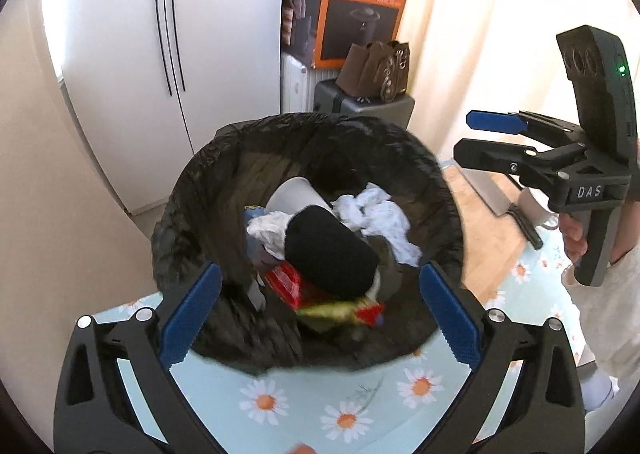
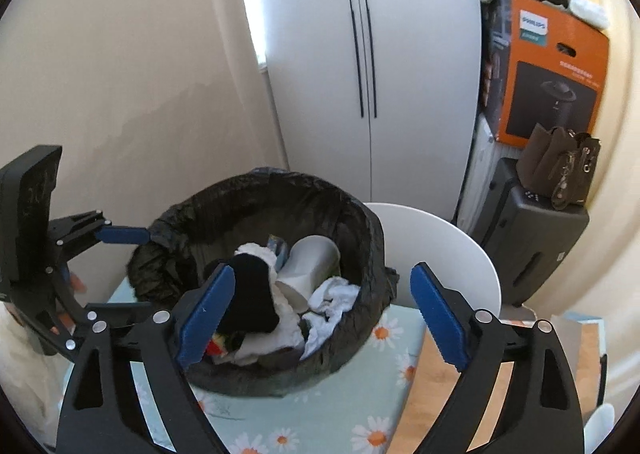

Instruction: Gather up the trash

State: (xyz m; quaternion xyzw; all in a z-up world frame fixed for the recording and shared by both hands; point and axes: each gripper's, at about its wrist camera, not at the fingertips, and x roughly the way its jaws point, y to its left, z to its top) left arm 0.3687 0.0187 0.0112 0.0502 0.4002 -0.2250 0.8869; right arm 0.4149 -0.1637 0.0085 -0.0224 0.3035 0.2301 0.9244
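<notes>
A bin lined with a black bag (image 1: 192, 214) (image 2: 360, 222) stands on a daisy-print tablecloth (image 1: 304, 394). Inside lie a white paper cup (image 1: 292, 194) (image 2: 308, 258), crumpled white tissues (image 1: 380, 218) (image 2: 332, 298), a black cloth lump (image 1: 328, 250) (image 2: 252, 294) on top, and red and yellow wrappers (image 1: 288, 282). My left gripper (image 1: 318, 270) (image 2: 148, 272) is open over the bin's near rim, nothing between its fingers. My right gripper (image 2: 322, 274) (image 1: 464, 136) is open too, empty, beside the bin's other side.
A white two-door cabinet (image 2: 368, 74) stands behind the bin. An orange appliance box (image 1: 360, 6), a grey case (image 2: 532, 250) and a brown bag (image 2: 560, 166) are stacked at the right. A wooden board (image 1: 480, 214), a knife (image 1: 524, 224) and a white round plate (image 2: 460, 254) lie nearby.
</notes>
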